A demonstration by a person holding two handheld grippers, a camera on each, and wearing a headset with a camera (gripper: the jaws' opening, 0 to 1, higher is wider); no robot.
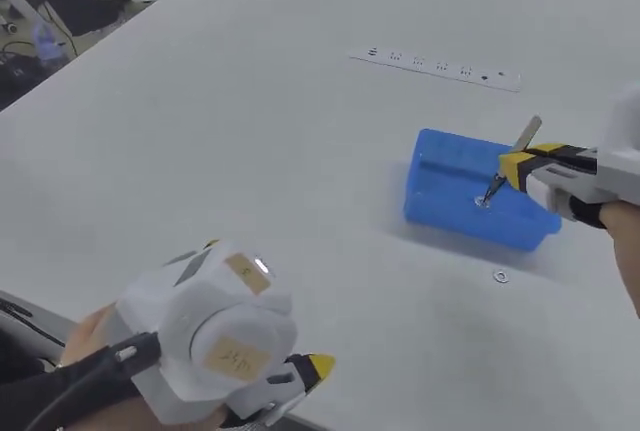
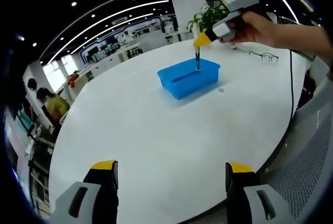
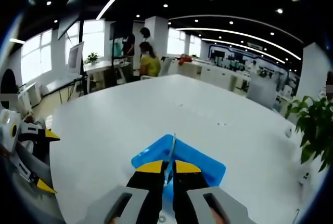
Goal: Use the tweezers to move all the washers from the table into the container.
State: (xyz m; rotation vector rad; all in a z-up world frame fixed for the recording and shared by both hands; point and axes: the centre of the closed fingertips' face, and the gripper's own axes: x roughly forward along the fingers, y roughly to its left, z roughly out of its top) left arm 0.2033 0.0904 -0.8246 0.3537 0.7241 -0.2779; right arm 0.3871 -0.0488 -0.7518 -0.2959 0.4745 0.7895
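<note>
Blue plastic container (image 1: 455,186), rectangular, open-topped, standing on a white desk (image 1: 250,151); right tool (image 1: 512,167) above the container's right end, jaws clenched on metal tweezers (image 1: 494,187); tweezers point downward, tips inside the container; whether the tips carry a washer cannot be told; one washer (image 1: 501,276) flat on the desk just in front of the container, near its right end, not touching it; left tool (image 2: 171,169) well apart from the container, on the near left, jaws spread wide, nothing between them; white power strip (image 1: 435,66) beyond the container.
</note>
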